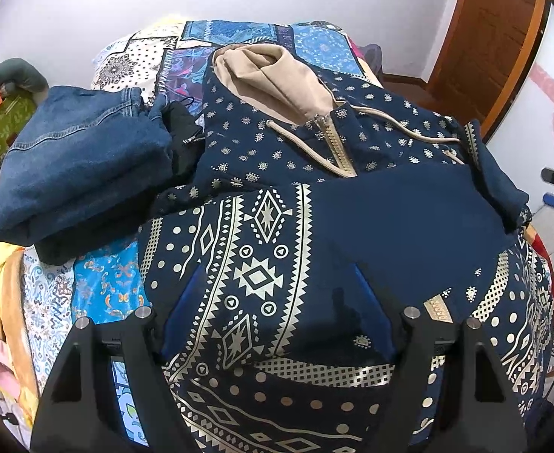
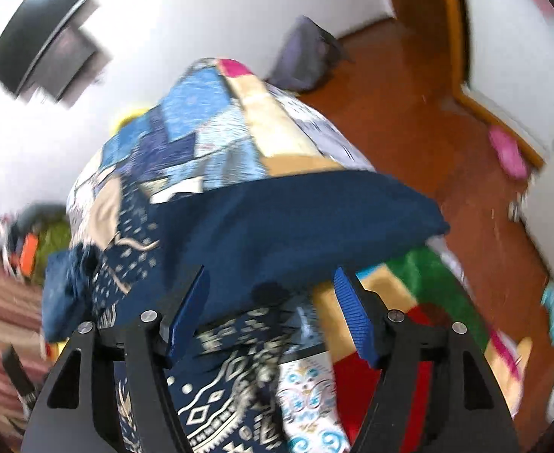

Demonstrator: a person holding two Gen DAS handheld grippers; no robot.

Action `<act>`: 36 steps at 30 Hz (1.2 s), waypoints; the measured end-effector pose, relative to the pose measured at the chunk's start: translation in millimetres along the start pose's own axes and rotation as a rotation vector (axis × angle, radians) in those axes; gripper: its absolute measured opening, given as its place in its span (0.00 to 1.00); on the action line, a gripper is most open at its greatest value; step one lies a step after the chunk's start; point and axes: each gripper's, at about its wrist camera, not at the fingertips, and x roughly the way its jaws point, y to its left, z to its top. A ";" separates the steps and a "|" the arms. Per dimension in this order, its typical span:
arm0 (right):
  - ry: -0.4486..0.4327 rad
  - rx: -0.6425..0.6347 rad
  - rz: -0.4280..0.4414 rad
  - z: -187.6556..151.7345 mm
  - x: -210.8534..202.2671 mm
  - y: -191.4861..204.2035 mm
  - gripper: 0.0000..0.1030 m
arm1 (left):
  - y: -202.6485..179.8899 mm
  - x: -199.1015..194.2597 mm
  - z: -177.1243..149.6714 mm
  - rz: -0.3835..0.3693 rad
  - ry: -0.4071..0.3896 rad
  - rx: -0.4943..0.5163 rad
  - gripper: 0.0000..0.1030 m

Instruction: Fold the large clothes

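A navy hoodie point(image 1: 390, 219) with cream geometric print lies on the patchwork quilt of the bed point(image 1: 99, 290), zip up. Its tan-lined hood point(image 1: 273, 75) points to the far end, and a plain navy sleeve is folded across the chest. My left gripper point(image 1: 277, 298) stands wide over the hoodie's lower part. A patterned fold of it lies between the blue pads point(image 1: 186, 302), which do not visibly press it. In the blurred right wrist view my right gripper point(image 2: 271, 309) is open just short of the navy sleeve of the hoodie point(image 2: 277, 219), with nothing pinched.
Folded blue jeans point(image 1: 77, 166) and a black garment point(image 1: 182, 132) lie on the bed to the hoodie's left. To the right, the bed edge drops to a wooden floor point(image 2: 409, 113) with a purple bag point(image 2: 307, 56). A brown door point(image 1: 492, 37) stands at the far right.
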 end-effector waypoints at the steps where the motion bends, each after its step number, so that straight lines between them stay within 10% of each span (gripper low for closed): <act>1: 0.016 0.038 0.010 0.7 6.8 -8.4 0.63 | 1.0 0.5 -0.1 0.001 0.002 -0.003 0.75; 12: 0.090 0.245 0.070 11.0 51.6 -50.4 0.62 | 4.2 3.7 0.3 -0.004 0.016 -0.016 0.75; 14: 0.080 0.233 0.042 15.6 53.9 -49.0 0.39 | 3.4 3.8 0.2 -0.003 0.016 -0.014 0.75; 15: 0.079 0.201 0.017 17.4 53.7 -44.1 0.13 | 3.3 3.4 0.1 -0.002 0.015 -0.012 0.75; 16: 0.081 0.178 0.021 18.2 52.6 -42.3 0.08 | 2.6 3.1 0.0 -0.002 0.014 -0.010 0.75; 28: -0.141 -0.240 0.167 23.5 -44.9 86.2 0.07 | 3.1 -8.2 1.0 -0.004 -0.014 -0.002 0.75; 36: -0.061 -0.527 0.319 -23.6 -50.1 194.3 0.07 | 13.0 -26.4 -0.1 -0.004 -0.058 -0.015 0.75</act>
